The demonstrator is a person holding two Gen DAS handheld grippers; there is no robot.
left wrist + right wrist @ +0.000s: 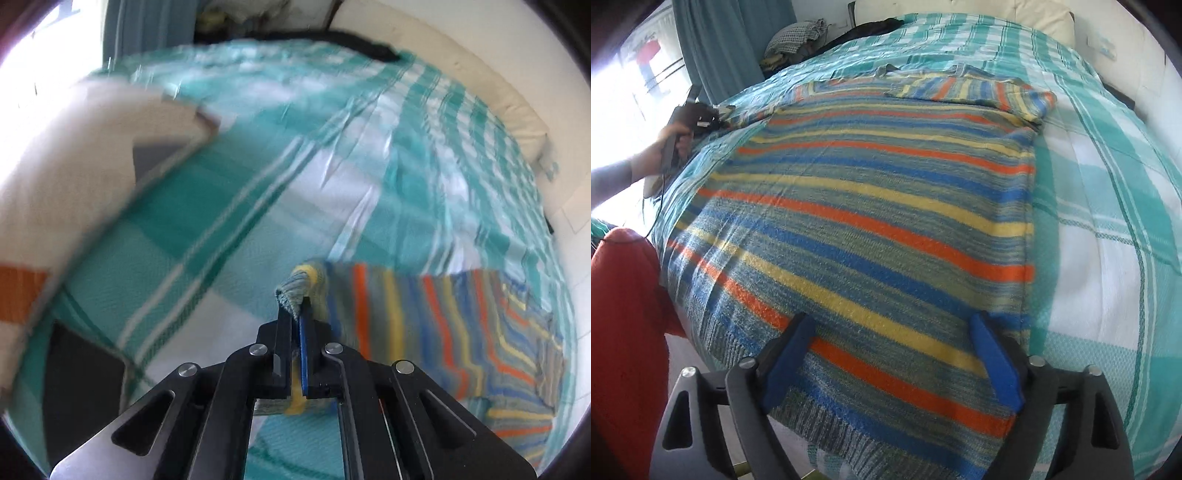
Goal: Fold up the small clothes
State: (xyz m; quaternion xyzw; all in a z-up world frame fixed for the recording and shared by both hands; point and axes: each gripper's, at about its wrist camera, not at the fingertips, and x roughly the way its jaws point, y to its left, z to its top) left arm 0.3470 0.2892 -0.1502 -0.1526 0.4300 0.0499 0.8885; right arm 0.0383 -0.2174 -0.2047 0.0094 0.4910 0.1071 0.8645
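Note:
A striped knit sweater (pixel 871 206), in blue, orange, yellow and grey bands, lies flat on a teal and white checked bedspread (pixel 1108 206). Its right sleeve (pixel 975 92) is folded across the chest. My right gripper (pixel 894 325) is open, its blue pads (pixel 997 365) spread over the hem. My left gripper (pixel 297 308) is shut on the cuff of the left sleeve (pixel 295 288), with the sleeve (pixel 443 325) stretching off to the right. The left gripper also shows far left in the right wrist view (pixel 701 118), held by a hand.
A cream and orange folded cloth (pixel 66 192) lies at the left on the bed. A cream headboard cushion (pixel 480 81) runs along the far side. Teal curtains (pixel 731 44) and a pile of clothes (pixel 798 37) stand behind the bed. A red garment (pixel 624 332) fills the lower left.

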